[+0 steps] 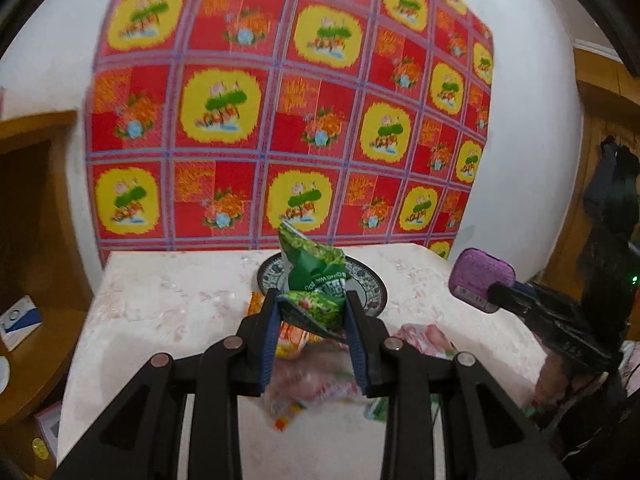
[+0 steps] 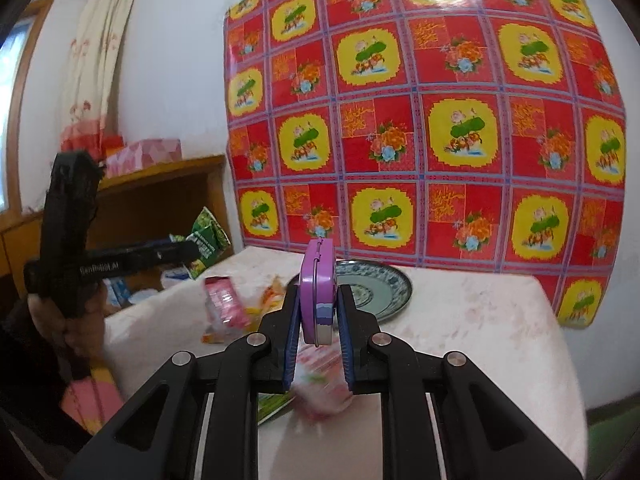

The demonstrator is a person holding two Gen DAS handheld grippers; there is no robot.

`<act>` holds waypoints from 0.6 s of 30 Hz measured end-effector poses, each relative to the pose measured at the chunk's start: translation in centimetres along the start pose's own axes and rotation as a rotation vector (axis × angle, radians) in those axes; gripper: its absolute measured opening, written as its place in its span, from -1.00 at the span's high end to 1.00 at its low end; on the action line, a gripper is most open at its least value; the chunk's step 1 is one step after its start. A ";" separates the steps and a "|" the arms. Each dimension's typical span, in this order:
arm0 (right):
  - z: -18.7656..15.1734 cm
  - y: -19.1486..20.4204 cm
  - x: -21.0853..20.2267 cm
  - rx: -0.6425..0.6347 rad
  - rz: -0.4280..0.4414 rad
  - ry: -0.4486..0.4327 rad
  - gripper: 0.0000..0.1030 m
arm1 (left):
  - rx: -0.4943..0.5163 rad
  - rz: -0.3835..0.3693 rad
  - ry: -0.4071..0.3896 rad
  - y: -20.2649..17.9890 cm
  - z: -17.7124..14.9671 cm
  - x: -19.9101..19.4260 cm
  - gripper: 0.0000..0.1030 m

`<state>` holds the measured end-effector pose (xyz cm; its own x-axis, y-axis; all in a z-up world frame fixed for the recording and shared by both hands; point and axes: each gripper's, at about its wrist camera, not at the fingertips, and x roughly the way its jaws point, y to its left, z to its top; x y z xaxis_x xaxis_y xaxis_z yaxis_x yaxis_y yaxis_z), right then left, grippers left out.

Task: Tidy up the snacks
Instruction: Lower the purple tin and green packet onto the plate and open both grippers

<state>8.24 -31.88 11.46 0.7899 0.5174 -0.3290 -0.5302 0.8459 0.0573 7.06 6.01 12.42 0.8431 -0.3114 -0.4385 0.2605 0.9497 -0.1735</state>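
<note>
My left gripper (image 1: 311,307) is shut on a green snack bag (image 1: 316,280) and holds it above the table, in front of the blue-patterned plate (image 1: 370,284). My right gripper (image 2: 318,312) is shut on a purple tin (image 2: 318,280), held on edge above the table, with the plate (image 2: 380,284) just behind it. In the left wrist view the purple tin (image 1: 478,276) hangs at the right in the right gripper. In the right wrist view the green bag (image 2: 206,240) hangs at the left in the left gripper. Pink and orange snack packets (image 1: 304,380) lie on the table below the grippers.
The table (image 1: 168,304) has a pale marbled cloth and stands against a white wall with a red and yellow patterned sheet (image 2: 420,120). A wooden shelf (image 2: 160,184) with a pink tissue box (image 2: 144,154) stands to the left. More pink packets (image 2: 226,300) lie near the table's left edge.
</note>
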 end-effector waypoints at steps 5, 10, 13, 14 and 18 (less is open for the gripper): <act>2.1 -2.7 3.5 -0.008 0.042 0.100 0.63 | 0.045 0.004 0.091 1.0 2.5 4.4 0.38; 3.6 -6.0 9.4 0.009 0.070 0.228 0.63 | 0.044 -0.028 0.209 2.3 4.6 9.4 0.38; 3.9 -7.6 13.1 0.044 0.092 0.298 0.63 | 0.068 -0.036 0.233 2.5 5.5 11.9 0.38; 3.9 -8.1 14.5 0.048 0.097 0.327 0.63 | 0.074 -0.045 0.250 2.6 5.8 13.0 0.38; 3.9 -9.4 18.6 0.064 0.112 0.401 0.63 | 0.064 -0.103 0.350 3.6 6.1 17.1 0.38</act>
<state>29.14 -29.71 8.47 0.5397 0.5258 -0.6575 -0.5754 0.8005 0.1678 25.31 4.33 9.64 0.6020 -0.3875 -0.6982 0.3739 0.9094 -0.1823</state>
